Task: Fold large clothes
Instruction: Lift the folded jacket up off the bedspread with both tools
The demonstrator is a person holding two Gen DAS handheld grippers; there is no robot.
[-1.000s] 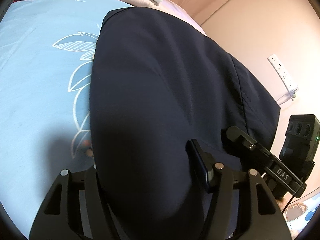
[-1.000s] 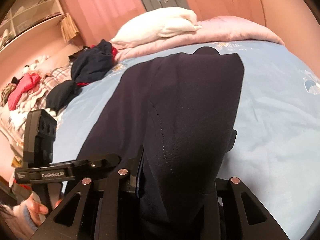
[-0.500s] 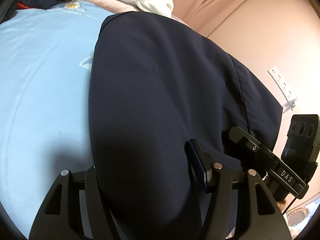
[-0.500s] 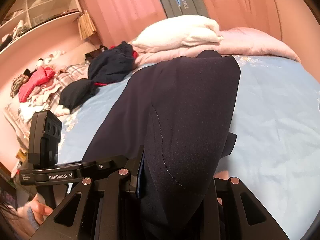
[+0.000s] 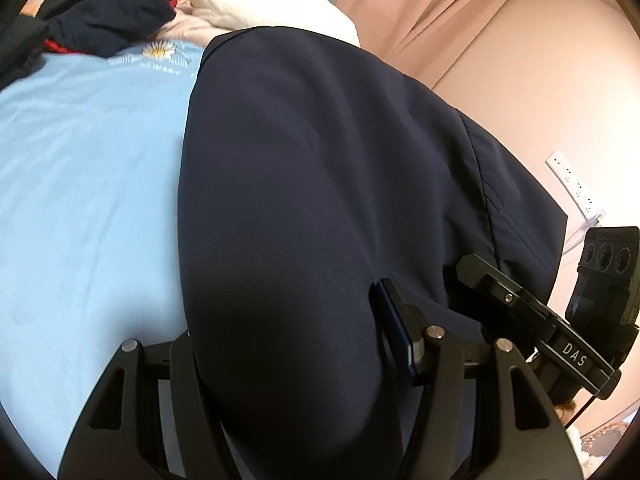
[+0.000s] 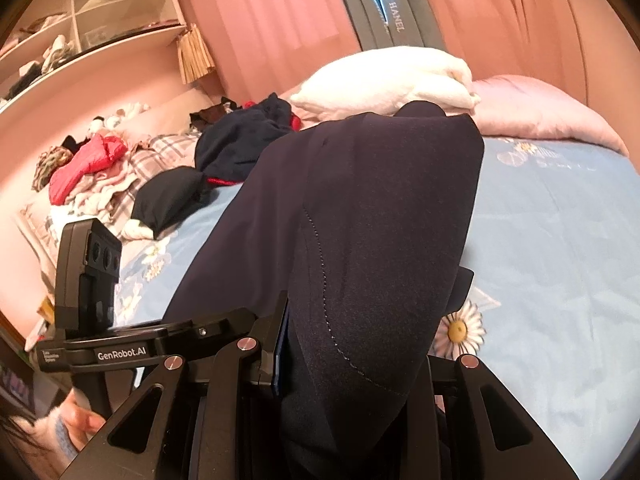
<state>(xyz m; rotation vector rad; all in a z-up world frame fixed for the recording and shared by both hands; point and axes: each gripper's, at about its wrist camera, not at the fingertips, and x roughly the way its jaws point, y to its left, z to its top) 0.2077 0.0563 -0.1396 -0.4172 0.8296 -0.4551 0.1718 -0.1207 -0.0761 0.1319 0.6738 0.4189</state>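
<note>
The dark navy garment [image 5: 320, 200] is up off the bed at the near end, draped over both tools, while its far end lies on the blue sheet near the pillows. Trousers, by the look of that stitched seam, though I can't be sure. The left gripper [image 5: 304, 344] is clamped on the cloth, fabric bulging out between its fingers. The right gripper [image 6: 360, 352] is closed on the same near edge, cloth spilling over its right finger. So both tongs have a firm bite on one end.

My read: this is the carry-over, near end going toward the far end to halve the length. To do it well, keep the two grips level and pulled apart enough that the edge stays taut, travel together, and lay the held edge square on the far hem before letting go. If one side lags, the fold will skew; slack in the middle will leave a ridge.

Underneath, the light blue bedsheet [image 6: 560, 240] with daisy prints looks smooth and gives plenty of space. At the head there's a white pillow [image 6: 392, 80] on a pink quilt [image 6: 532, 108]. A pile of clothes [image 6: 240, 140], navy, black, red and plaid, sits off to the left. Pink curtains [image 6: 272, 20] behind, open shelves [image 6: 80, 20] on the wall, and a power strip [image 5: 572, 184] on the right wall.
</note>
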